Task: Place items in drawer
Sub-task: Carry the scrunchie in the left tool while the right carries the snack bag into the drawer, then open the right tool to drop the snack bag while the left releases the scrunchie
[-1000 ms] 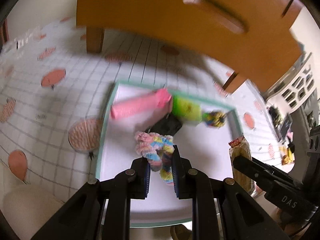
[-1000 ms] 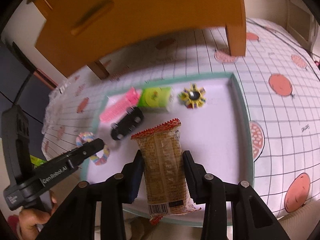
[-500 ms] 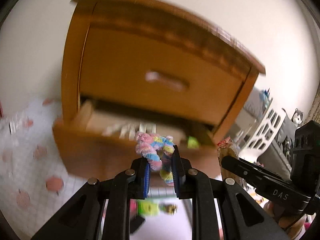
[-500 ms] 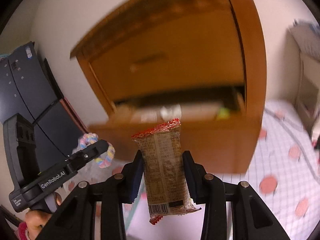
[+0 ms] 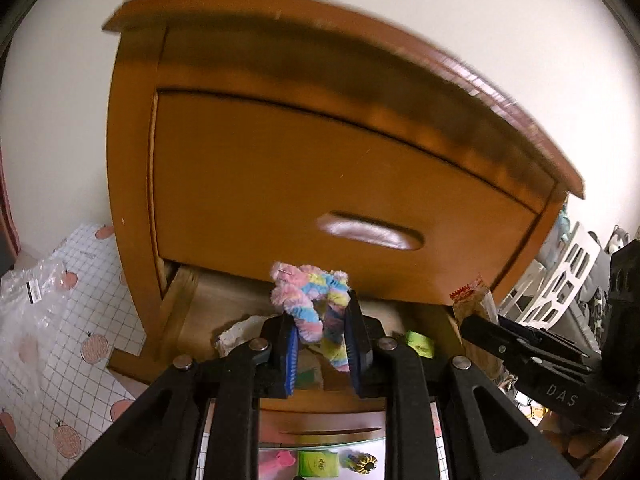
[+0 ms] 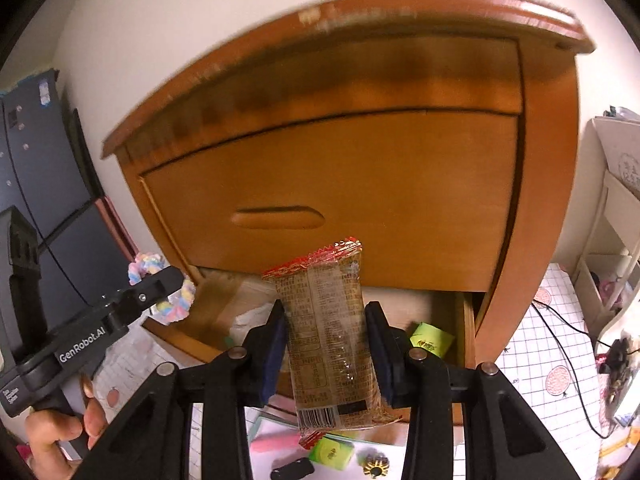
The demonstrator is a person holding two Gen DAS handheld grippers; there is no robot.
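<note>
Two light items hang over the open lower drawer (image 6: pixel 464 316): a soft pastel scrunchie (image 5: pixel 310 304), squashed between the left gripper (image 5: pixel 320 344) pads, and a crinkly snack packet (image 6: pixel 332 344), clamped mid-length by the right gripper (image 6: pixel 326 344). I judge both unbreakable. Clutter fills the drawer's middle; the closed upper drawer front (image 6: pixel 360 196) overhangs, limiting headroom.

The open lower drawer (image 6: pixel 464 316) is clear at its rear right; crumpled paper (image 5: pixel 240 330) and a green packet (image 6: pixel 430 338) occupy the floor. The closed upper drawer front (image 5: pixel 320 184) overhangs the opening, limiting entry from above
</note>
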